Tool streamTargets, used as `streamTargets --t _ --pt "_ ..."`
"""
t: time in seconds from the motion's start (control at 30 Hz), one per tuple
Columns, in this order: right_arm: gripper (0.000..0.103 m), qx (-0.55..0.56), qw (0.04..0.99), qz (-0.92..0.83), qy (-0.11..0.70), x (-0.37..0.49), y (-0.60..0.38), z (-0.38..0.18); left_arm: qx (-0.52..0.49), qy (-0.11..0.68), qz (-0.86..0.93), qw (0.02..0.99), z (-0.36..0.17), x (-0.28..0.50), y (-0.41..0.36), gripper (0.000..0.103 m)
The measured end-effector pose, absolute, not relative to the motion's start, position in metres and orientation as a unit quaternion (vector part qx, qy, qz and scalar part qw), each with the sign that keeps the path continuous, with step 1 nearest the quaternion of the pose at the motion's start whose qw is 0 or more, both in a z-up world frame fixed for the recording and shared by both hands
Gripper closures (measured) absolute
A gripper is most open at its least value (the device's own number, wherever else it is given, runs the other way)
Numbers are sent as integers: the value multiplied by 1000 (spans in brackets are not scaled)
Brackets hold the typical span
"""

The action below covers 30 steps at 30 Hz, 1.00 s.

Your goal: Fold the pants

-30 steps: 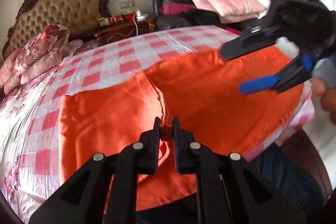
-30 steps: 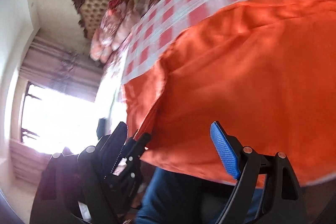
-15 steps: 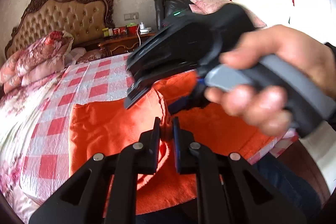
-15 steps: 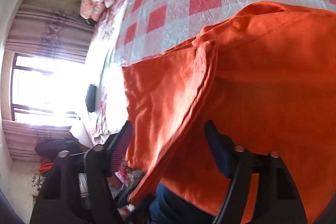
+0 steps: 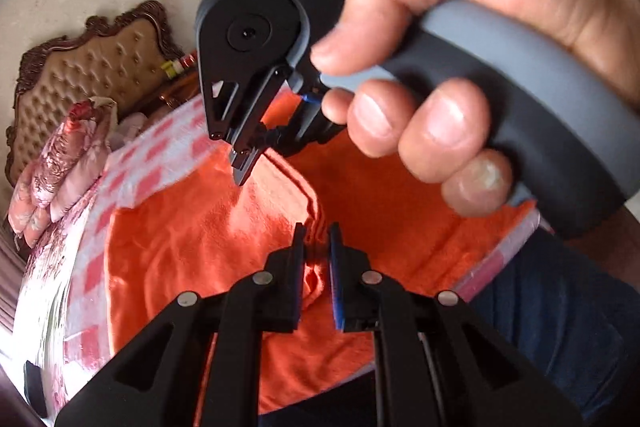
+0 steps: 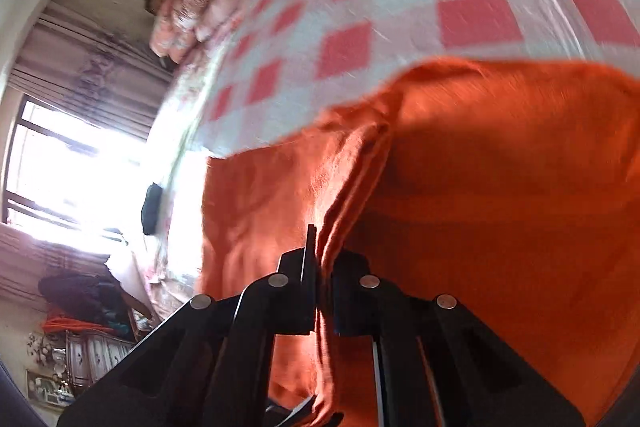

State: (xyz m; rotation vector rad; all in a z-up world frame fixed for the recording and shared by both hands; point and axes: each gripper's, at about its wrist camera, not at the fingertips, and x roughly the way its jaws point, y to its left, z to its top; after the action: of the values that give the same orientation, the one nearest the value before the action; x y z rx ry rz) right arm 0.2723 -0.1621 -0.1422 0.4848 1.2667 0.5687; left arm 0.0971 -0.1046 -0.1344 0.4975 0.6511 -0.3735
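- Across the checked bedspread (image 6: 460,15), the orange pants (image 6: 500,187) lie spread out, near edge hanging over the bedside — laid flat, ready for folding.
- Over them, a hand (image 5: 460,67) brings the right gripper (image 6: 322,259) in; its jaws pinch the raised centre ridge of cloth.
- Nearer the edge, the left gripper (image 5: 316,251) nips a small fold too, likely so both can lift together.
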Motion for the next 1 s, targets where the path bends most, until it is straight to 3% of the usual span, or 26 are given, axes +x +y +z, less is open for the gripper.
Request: streamTargets --t 0.17,0.37,0.43,0.5,0.6,0.63,0.83,1.0 --pt "88 214 747 252 577 271 -163 -144 252 315 -180 897 -142 92 -105 92" --pt "94 204 759 242 569 275 -165 -142 237 329 -192 894 -141 97 -104 88" --pt "94 199 764 236 567 275 -164 -141 204 345 -215 891 -138 97 -100 76" --pt "93 183 775 224 562 272 -163 -136 168 354 -236 889 -132 89 -94 75" --pt "88 147 804 196 542 258 -165 -120 105 352 -238 899 -114 74 -61 53" --pt "88 134 814 188 533 252 -166 -114 70 349 -229 906 -108 68 -41 50" --pt "86 87 850 185 485 181 -157 -91 -61 341 -101 933 -113 36 85 52" --pt "86 63 838 181 510 157 -130 -118 -56 352 -96 930 -132 36 116 52"
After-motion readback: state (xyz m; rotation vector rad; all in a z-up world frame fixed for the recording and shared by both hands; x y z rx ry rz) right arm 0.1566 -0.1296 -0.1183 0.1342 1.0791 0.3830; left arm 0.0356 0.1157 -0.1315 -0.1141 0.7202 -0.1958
